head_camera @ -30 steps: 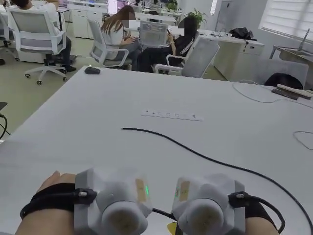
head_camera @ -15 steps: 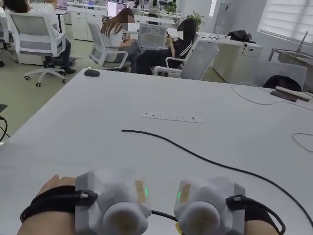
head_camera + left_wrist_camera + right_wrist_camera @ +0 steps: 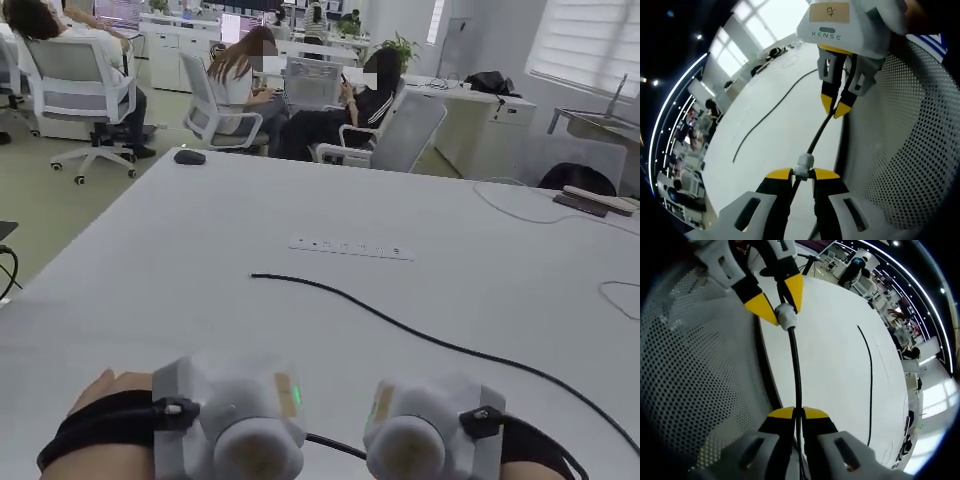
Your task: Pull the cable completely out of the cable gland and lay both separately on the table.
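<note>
Left half: the surface (image 3: 150, 290) is bare, so you pass freely.
Middle to right: the black cable (image 3: 400, 325) lies slantwise on the surface and crosses your way forward.
Behind the cable's end: a flat, low power strip (image 3: 350, 248).
Far edge: a mouse (image 3: 189, 157) at the left and thin white wires (image 3: 510, 205) at the right, both well apart from you.
Between your tools: the left hand-held gripper (image 3: 796, 175) clamps the cable gland (image 3: 804, 164) and the right hand-held gripper (image 3: 796, 413) clamps the cable; this short stretch bars the gap.
Near edge: a mesh chair (image 3: 910, 150) stands just beside both.
</note>
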Motion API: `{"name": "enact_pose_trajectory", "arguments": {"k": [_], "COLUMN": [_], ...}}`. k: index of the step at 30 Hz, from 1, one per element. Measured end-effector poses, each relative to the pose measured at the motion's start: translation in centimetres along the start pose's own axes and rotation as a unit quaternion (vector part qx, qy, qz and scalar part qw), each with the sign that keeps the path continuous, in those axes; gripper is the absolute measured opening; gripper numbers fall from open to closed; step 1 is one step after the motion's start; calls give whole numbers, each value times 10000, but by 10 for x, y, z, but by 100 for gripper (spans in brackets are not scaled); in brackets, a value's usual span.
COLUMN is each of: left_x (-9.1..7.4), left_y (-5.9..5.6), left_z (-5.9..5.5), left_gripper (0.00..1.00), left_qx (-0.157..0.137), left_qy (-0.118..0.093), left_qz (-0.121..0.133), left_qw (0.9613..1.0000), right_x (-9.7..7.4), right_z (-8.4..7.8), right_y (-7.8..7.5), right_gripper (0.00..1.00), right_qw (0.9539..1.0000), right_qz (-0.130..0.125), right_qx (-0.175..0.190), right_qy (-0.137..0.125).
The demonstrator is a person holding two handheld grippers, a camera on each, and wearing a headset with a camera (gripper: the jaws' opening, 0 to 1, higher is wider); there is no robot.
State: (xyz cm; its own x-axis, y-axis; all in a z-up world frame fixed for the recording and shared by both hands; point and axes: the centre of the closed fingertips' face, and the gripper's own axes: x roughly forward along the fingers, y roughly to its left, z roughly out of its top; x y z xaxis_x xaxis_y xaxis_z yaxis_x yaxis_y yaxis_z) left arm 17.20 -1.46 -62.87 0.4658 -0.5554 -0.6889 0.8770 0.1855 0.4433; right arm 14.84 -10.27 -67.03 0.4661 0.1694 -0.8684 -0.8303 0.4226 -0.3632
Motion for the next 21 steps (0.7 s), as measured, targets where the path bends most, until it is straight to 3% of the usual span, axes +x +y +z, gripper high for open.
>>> {"name": "enact_pose_trajectory", "arguments": {"k": [4,8,10,14,17,21], "left_x": [-2,-1,-3,-2,-4,-3], "left_y": [1,-1,-4,-8,-10,-11], "left_z": [4,5,12,13,17,17], "left_gripper": [17,17,17,17,17,17], "left_qx": [137,227,326,393,439,476], "left_qy": [-74,-60,-227,-233,-347,-323], "left_qz": [75,45,-8,-79,-108,-149], "left_qw": [9999,9997,9992,9989,9984,9982], "right_x": [0,-4,-6,-10,-12,-13], "right_z": [7,17,27,37,41,40], "right_y": [1,1,2,8,8,6], "right_gripper": [23,23,24,23,17,4], "right_qw": [9999,9991,9978,9957,9944,9946], "right_qz": [-8,3,-22,18,11,-6], "right_qx": [2,-38,-161,-344,-395,-317], "right_qy": [-142,-418,-636,-858,-976,-984]}}
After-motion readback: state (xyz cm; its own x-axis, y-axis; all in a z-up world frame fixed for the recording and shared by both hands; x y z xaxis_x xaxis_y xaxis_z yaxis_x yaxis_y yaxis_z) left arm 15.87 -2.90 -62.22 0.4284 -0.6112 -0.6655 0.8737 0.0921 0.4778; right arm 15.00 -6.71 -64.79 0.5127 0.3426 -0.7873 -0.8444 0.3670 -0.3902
